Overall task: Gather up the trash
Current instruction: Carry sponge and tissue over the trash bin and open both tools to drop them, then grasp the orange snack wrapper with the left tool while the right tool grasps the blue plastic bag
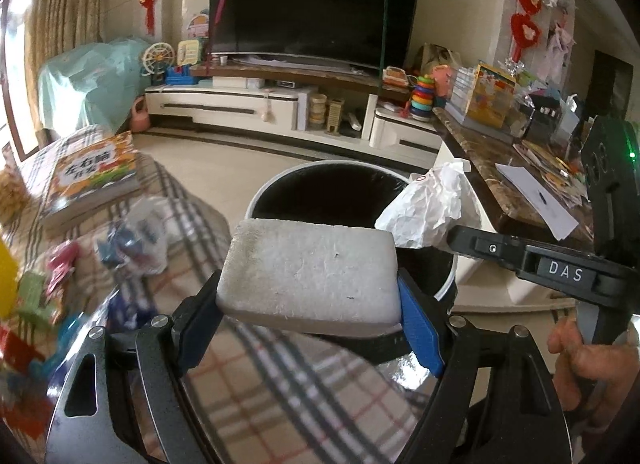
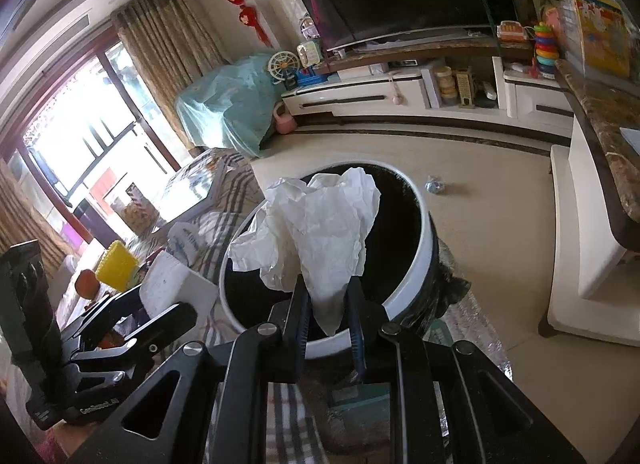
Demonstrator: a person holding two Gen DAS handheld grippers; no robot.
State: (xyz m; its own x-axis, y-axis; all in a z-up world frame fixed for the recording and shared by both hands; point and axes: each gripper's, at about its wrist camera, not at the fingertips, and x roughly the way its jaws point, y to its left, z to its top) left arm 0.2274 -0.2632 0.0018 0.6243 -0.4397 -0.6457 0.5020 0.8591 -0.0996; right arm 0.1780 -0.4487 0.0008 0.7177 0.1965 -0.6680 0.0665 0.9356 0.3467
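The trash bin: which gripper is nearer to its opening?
Right. The right gripper holds crumpled paper over the trash bin; the left gripper holds foam before its rim.

The left tongs point(image 1: 308, 304) point forward and downward, the 2 jaws standing wide and clamped on a block. To their right, the right tongs point(image 2: 328, 304) point downward too, jaws nearly together, pinching paper. A hand point(image 1: 588, 376) grips their handle.

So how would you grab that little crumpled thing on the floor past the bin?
Come straight down on the wrapper and pinch across its middle. It's a small scrunched ball lying alone on bare floor, so no side is blocked.
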